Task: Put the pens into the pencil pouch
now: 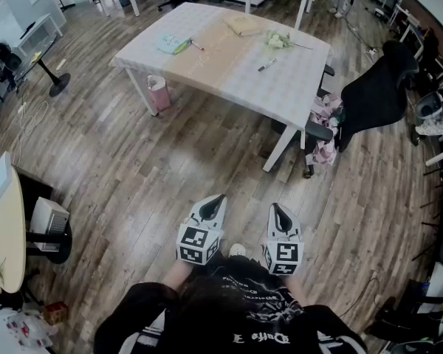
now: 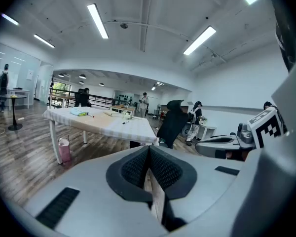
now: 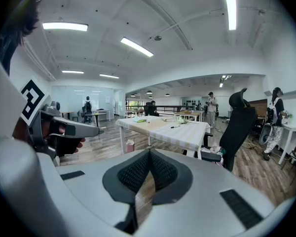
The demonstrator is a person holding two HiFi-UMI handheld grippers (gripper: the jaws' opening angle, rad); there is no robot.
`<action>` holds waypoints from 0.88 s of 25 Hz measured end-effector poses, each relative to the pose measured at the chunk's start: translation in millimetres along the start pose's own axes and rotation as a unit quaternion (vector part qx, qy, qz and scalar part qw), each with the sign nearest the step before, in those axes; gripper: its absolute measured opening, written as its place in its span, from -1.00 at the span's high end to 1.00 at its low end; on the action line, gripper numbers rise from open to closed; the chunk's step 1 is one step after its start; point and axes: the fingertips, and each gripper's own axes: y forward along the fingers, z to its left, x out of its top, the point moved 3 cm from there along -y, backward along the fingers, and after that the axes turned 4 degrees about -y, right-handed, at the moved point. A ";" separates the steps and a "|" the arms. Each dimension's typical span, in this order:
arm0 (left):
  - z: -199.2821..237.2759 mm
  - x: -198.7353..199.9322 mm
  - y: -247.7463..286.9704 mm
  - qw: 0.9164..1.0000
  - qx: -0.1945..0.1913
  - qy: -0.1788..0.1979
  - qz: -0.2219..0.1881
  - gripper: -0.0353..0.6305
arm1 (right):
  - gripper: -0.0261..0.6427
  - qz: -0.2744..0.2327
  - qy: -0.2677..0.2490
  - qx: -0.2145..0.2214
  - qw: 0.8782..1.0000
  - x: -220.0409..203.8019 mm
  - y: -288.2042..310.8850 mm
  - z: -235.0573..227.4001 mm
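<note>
Both the left gripper (image 1: pixel 216 200) and right gripper (image 1: pixel 276 209) are clamped empty, well away from the table (image 1: pixel 229 76), where a black pen (image 1: pixel 266 65) lies aslant near its right end and the pencil pouch (image 1: pixel 173 44) looks too small to read.

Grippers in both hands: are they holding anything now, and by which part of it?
Nothing is held. The grey left gripper and grey right gripper are both shut and empty, far from the white-clothed table.

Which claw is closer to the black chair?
Right. The right claw is well short of the black chair, to its left in the head view; the left claw is further left.
</note>
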 end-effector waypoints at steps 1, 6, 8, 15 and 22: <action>3.0 1.4 -0.5 1.000 0.000 0.001 -0.002 0.83 | 0.90 0.000 -0.002 -0.002 1.000 0.8 1.5 1.5; 19.9 7.8 -6.9 1.000 -0.004 0.001 -0.007 0.83 | 0.90 0.003 -0.003 -0.012 1.000 6.5 6.6 13.4; 26.1 9.9 -7.7 1.000 -0.008 0.002 -0.008 0.83 | 0.90 -0.001 -0.003 -0.017 1.000 8.7 9.7 16.8; 61.3 19.5 -7.9 1.000 -0.023 0.007 -0.020 0.83 | 0.89 -0.025 0.013 -0.049 0.998 20.5 30.7 28.6; 98.8 24.7 -4.3 0.999 -0.047 0.004 -0.019 0.83 | 0.84 -0.026 0.018 -0.068 0.997 22.9 56.1 53.3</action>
